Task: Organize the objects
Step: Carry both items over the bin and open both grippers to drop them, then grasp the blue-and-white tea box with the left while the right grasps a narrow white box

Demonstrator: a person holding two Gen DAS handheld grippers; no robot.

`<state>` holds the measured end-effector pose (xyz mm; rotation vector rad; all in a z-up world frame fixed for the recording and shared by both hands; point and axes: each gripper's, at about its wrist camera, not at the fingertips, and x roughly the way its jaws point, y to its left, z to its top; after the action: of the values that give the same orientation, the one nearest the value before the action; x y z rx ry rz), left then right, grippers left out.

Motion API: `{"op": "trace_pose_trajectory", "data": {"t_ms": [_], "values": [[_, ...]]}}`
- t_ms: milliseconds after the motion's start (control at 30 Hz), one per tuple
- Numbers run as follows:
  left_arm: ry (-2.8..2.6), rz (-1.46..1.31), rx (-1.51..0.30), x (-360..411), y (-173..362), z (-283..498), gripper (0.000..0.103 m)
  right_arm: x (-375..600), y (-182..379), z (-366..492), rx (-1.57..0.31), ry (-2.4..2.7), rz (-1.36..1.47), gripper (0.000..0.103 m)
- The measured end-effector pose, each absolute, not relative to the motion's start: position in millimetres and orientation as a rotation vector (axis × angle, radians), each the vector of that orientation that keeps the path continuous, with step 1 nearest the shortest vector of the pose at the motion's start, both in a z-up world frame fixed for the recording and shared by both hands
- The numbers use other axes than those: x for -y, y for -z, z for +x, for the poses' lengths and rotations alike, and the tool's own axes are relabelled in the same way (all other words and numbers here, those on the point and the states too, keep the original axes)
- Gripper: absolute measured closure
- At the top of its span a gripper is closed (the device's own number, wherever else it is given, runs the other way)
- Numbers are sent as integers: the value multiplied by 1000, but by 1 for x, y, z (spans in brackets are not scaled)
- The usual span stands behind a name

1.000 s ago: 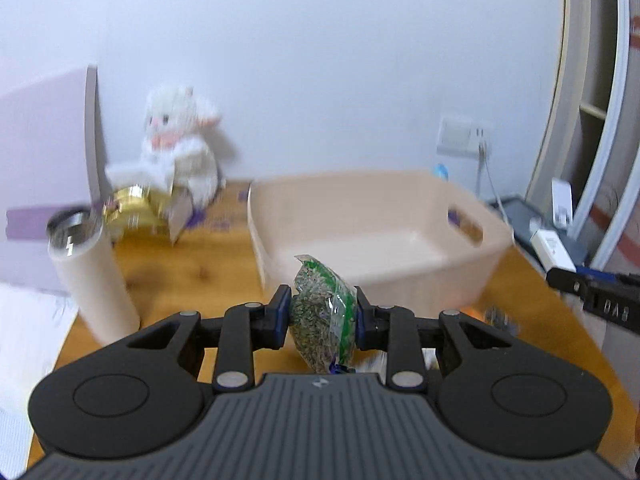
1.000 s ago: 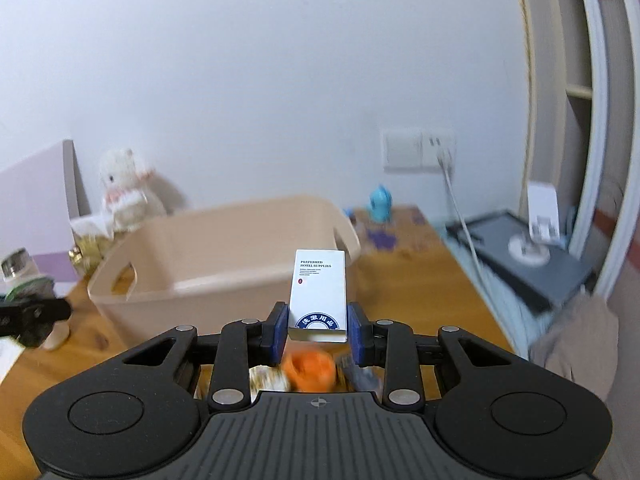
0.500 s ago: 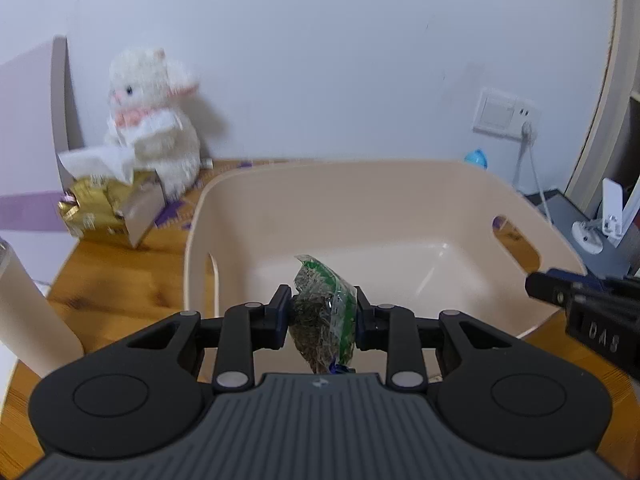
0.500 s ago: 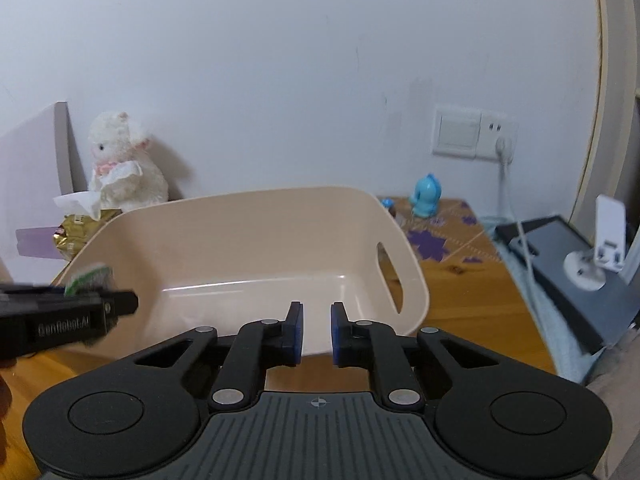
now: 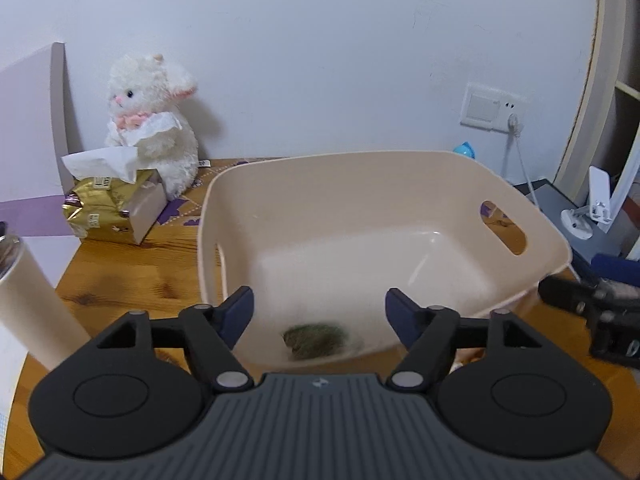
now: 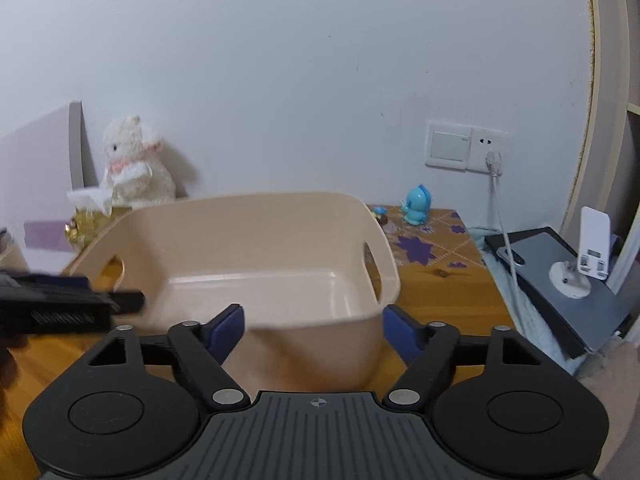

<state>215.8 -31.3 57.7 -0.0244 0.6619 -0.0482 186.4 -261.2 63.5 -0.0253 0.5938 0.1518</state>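
Left gripper (image 5: 319, 312) fingers spread, released; green packet (image 5: 315, 340) lies blurred inside beige basket (image 5: 532, 216), its storage place; right gripper (image 6: 313, 330) fingers spread, empty.

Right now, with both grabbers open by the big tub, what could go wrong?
1. The green packet is a blur low in the beige tub, hard against the near wall. I can't tell if it has settled; it might bounce.
2. The left gripper hangs open over the tub's near rim, so pulling back low could catch it.
3. The right gripper is open just outside the tub wall, with the left gripper close by. They could bump.
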Motion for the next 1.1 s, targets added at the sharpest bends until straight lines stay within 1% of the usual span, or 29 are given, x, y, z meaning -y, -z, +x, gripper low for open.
{"op": "trace_pose_trajectory", "data": {"t_ms": [33, 67, 100, 133, 233, 400, 533, 667, 933, 1100], "values": [[48, -25, -656, 30, -60, 210, 23, 262, -61, 183, -603, -147, -37, 15], [50, -23, -645, 29, -63, 203, 23, 264, -58, 179, -612, -143, -50, 10], [55, -15, -633, 30, -65, 196, 21, 266, -53, 175, -623, -136, -65, 9], [48, -2, -630, 30, -66, 188, 16, 268, -49, 172, -635, -129, -77, 7], [47, 12, -634, 27, -64, 174, 14, 275, -33, 163, -682, -114, -103, 5], [47, 34, -689, 29, -45, 161, 13, 286, -6, 159, -760, -107, -149, 3], [35, 35, -755, 31, -21, 163, 13, 289, 7, 161, -795, -132, -192, 0], [40, 20, -802, 34, -1, 165, 13, 291, 19, 167, -817, -170, -257, 0], [49, -1, -835, 41, 18, 175, 13, 296, 35, 182, -780, -253, -318, 0], [53, -21, -864, 44, 29, 180, 13, 301, 39, 193, -764, -307, -275, 0]]}}
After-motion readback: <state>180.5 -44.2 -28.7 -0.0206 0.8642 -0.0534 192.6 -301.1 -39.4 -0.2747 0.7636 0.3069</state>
